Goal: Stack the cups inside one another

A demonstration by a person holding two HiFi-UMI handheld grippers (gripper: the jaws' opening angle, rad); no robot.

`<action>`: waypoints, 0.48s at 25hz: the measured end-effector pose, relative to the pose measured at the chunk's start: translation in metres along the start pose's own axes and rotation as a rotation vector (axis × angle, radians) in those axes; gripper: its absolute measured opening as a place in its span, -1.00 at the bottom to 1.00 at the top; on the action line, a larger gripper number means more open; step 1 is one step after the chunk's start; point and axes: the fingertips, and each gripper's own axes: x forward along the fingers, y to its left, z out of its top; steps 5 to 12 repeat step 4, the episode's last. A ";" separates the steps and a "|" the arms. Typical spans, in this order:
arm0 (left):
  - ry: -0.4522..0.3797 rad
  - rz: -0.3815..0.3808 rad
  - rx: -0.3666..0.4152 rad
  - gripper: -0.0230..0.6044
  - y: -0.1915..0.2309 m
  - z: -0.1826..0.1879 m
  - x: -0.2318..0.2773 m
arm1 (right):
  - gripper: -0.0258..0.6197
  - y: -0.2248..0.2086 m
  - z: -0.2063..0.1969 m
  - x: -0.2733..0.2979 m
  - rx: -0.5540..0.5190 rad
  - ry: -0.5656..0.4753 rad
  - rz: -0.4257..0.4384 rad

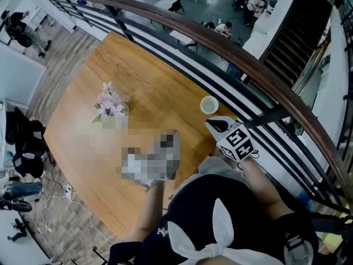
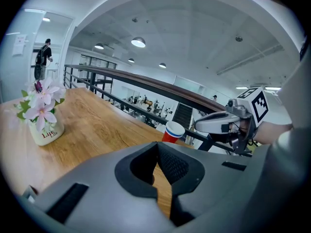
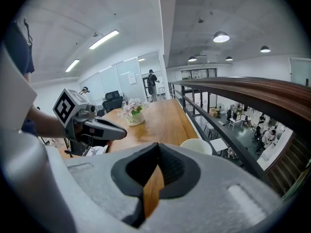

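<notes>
Past left hand-held gripper (image 2: 156, 145), red cup (image 2: 173, 132), blue band, white rim

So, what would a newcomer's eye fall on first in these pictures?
Probably the red cup, standing upright near the far edge of the wooden table, beside the dark railing over a hall below. Next, the right gripper, jaws together and empty, just short of that cup, and the small pot of pink flowers further left on the table.
</notes>
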 end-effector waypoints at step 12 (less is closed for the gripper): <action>-0.001 0.003 0.001 -0.87 -0.005 0.000 -0.002 | -0.93 0.003 -0.002 -0.004 0.002 0.002 0.007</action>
